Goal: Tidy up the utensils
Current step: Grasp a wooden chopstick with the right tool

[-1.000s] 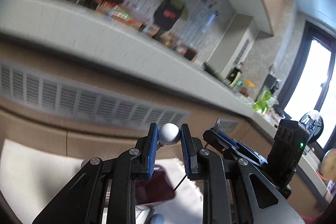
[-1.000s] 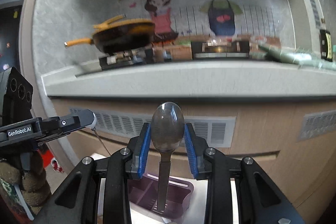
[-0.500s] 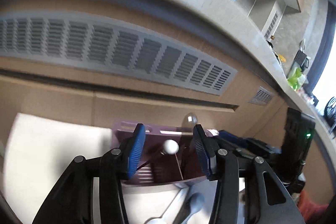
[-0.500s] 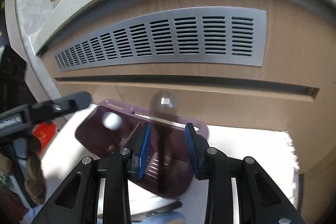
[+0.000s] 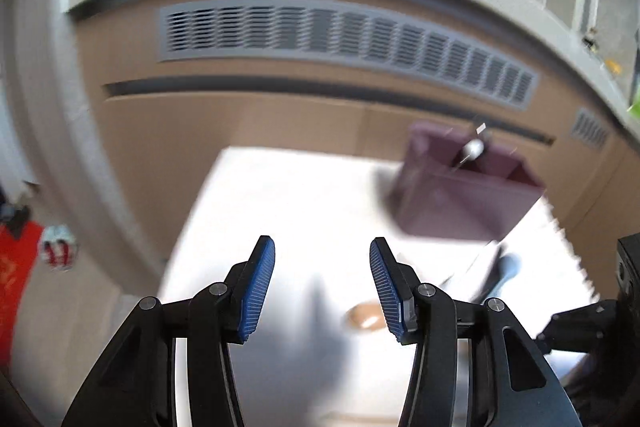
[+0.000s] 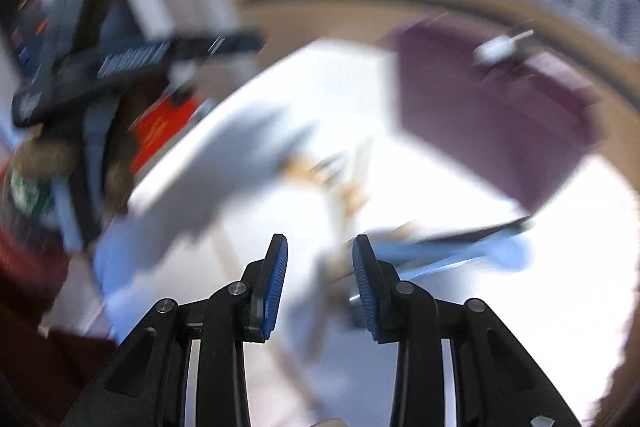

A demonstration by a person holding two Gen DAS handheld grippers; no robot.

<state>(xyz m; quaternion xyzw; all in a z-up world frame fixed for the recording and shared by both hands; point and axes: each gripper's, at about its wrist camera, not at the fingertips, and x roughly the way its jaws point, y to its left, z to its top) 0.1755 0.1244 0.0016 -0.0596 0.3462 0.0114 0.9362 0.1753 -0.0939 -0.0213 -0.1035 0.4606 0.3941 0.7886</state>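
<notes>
Utensils are seen lying crosswise just ahead of the empty, spread right gripper; the left gripper, likewise released, is farther off.

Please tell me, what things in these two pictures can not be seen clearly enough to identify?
- Right wrist view: loose utensils on the white surface, smeared by motion blur; kinds and number unclear.
- Left wrist view: brown object, blurred and partly behind the left gripper.
- Both views: the purple holder has its inside hidden by its front wall; only a round-tipped utensil shows.
</notes>
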